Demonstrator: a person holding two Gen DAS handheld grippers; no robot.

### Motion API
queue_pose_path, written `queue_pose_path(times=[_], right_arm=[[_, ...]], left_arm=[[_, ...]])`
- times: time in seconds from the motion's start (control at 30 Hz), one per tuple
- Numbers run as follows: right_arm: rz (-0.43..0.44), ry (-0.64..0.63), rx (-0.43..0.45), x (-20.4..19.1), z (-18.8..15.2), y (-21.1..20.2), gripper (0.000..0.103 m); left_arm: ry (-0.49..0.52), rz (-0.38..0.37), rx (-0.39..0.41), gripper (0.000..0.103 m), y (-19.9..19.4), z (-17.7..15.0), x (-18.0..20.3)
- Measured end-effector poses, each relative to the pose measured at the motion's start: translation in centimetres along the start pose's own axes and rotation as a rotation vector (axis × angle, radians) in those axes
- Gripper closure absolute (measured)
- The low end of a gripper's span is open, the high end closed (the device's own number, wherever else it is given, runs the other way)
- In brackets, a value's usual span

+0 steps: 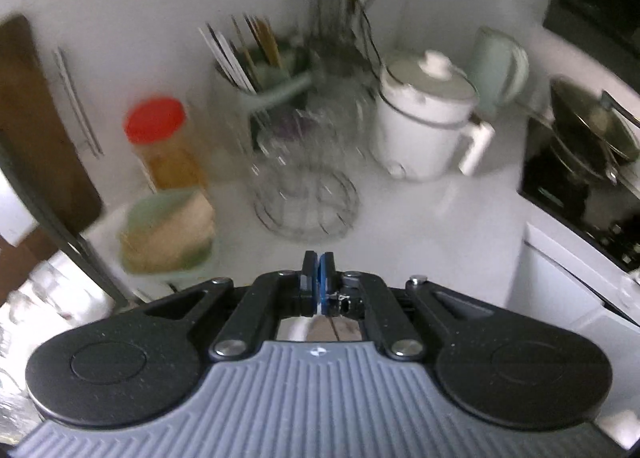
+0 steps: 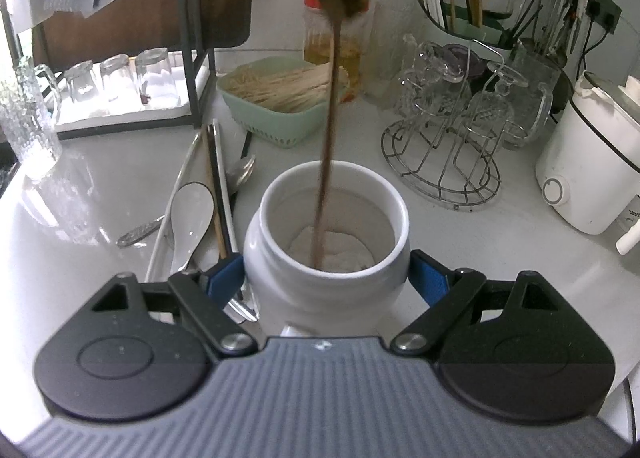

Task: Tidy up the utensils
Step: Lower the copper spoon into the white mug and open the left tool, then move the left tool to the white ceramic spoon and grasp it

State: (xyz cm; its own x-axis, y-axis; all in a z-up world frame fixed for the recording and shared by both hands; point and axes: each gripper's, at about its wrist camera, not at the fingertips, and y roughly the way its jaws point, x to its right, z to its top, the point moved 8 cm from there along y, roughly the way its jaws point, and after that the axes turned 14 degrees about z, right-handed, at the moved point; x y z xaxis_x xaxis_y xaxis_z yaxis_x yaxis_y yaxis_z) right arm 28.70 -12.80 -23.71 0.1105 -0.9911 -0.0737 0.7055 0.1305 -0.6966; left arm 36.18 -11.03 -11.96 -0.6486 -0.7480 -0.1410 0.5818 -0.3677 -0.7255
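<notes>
Two grippers share the work on a crowded white counter (image 2: pixel 400 225). The right gripper (image 2: pixel 326 278) has its blue pads pressed against either side of a white ceramic jar (image 2: pixel 280 278), steadying it upright on the counter. One wooden spoon (image 2: pixel 326 145) already stands in the jar, handle down and bowl up, leaning toward the far rim. The left gripper (image 1: pixel 318 282) is fully closed with nothing between its fingers, and its view of the counter is blurred.

More utensils (image 2: pixel 208 197) lie in a loose heap just left of the jar: a white ceramic soup spoon (image 2: pixel 192 217), what look like chopsticks, and some metal cutlery, overlapping one another.

Judging by looks, the jar is heavy, smooth and breakable, so a grip on its shoulder suits it. The soup spoon is probably slippery and chips easily; its handle seems the safest hold. The chopsticks are likely light and stiff, best pinched mid-length. The metal pieces lie flat and may slide when nudged.
</notes>
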Motion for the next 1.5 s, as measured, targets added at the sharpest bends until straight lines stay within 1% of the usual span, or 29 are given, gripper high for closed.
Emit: queue_pose_path(times=[0.23, 0.33, 0.43, 0.5, 0.6, 0.67, 0.77, 0.83, 0.9, 0.97, 1.0, 1.1, 1.23, 1.3, 1.4, 1.5], right_arm=[[-0.002, 0.002, 0.008, -0.1, -0.1, 0.0, 0.013], [-0.002, 0.001, 0.013, 0.0, -0.2, -0.1, 0.013], [-0.001, -0.005, 0.014, 0.0, -0.2, -0.1, 0.013], [0.001, -0.009, 0.012, 0.0, -0.2, -0.2, 0.013], [0.004, -0.005, 0.004, 0.1, -0.1, -0.2, 0.013], [0.003, -0.003, 0.004, 0.0, 0.0, -0.1, 0.012], [0.002, -0.002, 0.006, 0.0, 0.0, 0.0, 0.013], [0.003, 0.004, 0.0, 0.0, 0.1, 0.0, 0.013], [0.001, 0.01, -0.007, 0.0, 0.2, 0.1, 0.013], [-0.001, 0.014, -0.009, 0.0, 0.2, 0.1, 0.013], [-0.001, 0.018, -0.009, 0.0, 0.2, 0.1, 0.013], [0.002, 0.026, -0.008, 0.1, 0.2, 0.1, 0.013], [0.021, 0.049, -0.005, 0.4, 0.1, 0.1, 0.013], [0.034, 0.078, -0.002, 0.6, 0.0, 0.1, 0.014], [0.038, 0.077, 0.004, 0.6, -0.1, 0.1, 0.014], [0.033, 0.087, 0.008, 0.6, -0.2, -0.1, 0.014]], left_arm=[[0.064, -0.074, -0.142, 0.102, 1.4, -1.3, 0.7], [0.069, -0.113, -0.206, 0.102, 1.9, -1.8, 0.9], [0.053, -0.151, -0.279, 0.101, 2.8, -2.4, 1.0], [0.047, -0.158, -0.306, 0.101, 3.3, -2.7, 1.1], [0.042, -0.162, -0.324, 0.101, 3.9, -3.2, 1.0], [0.035, -0.164, -0.322, 0.101, 4.0, -3.3, 0.8], [-0.013, -0.178, -0.314, 0.101, 4.0, -3.0, 0.2], [-0.034, -0.175, -0.314, 0.101, 4.0, -2.8, -0.1], [-0.034, -0.16, -0.305, 0.091, 3.9, -2.6, -0.5], [-0.051, -0.153, -0.275, 0.067, 3.4, -2.2, -0.9], [-0.066, -0.149, -0.249, 0.064, 3.1, -2.0, -1.3], [-0.118, -0.131, -0.19, 0.063, 2.0, -1.7, -2.4], [-0.215, -0.087, -0.123, 0.063, 0.5, -2.0, -4.4], [-0.258, -0.051, -0.09, 0.063, -0.3, -2.4, -5.5], [-0.309, 0.01, -0.043, 0.063, -1.1, -3.5, -7.0], [-0.372, 0.065, -0.019, 0.063, -1.4, -5.2, -8.3]])
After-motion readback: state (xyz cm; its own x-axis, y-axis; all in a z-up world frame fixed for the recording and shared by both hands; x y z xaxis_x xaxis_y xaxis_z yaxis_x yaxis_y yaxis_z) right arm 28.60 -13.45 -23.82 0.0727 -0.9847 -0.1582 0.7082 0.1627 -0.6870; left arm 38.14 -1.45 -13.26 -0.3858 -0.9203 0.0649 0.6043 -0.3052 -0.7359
